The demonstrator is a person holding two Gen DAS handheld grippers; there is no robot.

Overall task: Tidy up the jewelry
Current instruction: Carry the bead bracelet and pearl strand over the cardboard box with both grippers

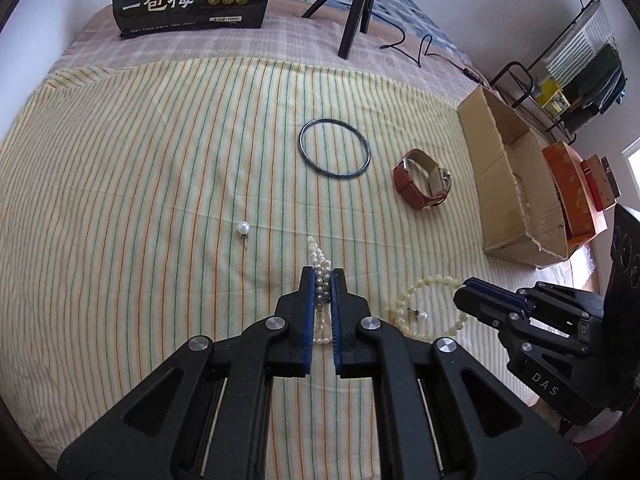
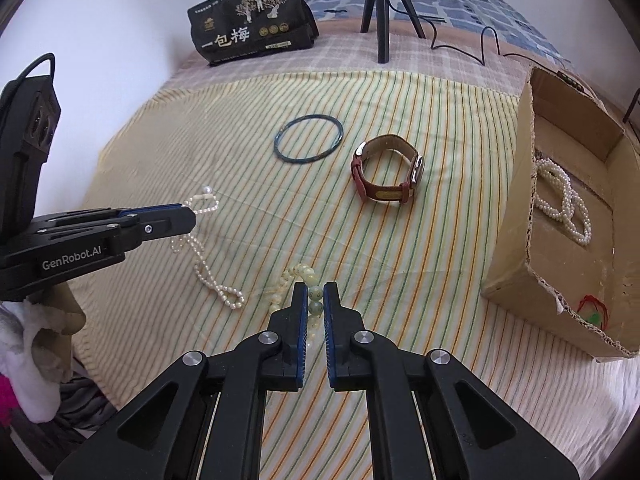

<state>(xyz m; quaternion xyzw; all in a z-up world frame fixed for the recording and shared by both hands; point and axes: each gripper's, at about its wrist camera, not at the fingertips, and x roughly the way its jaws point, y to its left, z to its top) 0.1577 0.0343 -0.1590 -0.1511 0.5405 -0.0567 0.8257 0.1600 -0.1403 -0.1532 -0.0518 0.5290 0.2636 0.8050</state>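
Note:
My left gripper (image 1: 322,276) is shut on a white pearl necklace (image 1: 320,258) that lies on the striped cloth; it also shows in the right wrist view (image 2: 208,268). My right gripper (image 2: 315,292) is shut on a pale green bead bracelet (image 2: 286,280), seen in the left wrist view (image 1: 408,296) too. A dark bangle (image 1: 335,148), a brown leather watch (image 1: 422,179) and a single pearl earring (image 1: 243,228) lie on the cloth. An open cardboard box (image 2: 516,240) at the right holds a pearl strand (image 2: 564,200) and a red cord piece (image 2: 594,310).
A black snack bag (image 2: 248,24) and a tripod (image 2: 380,8) with a cable stand at the back of the bed. An orange box (image 1: 568,188) sits behind the cardboard box. A metal rack (image 1: 568,80) stands at the far right.

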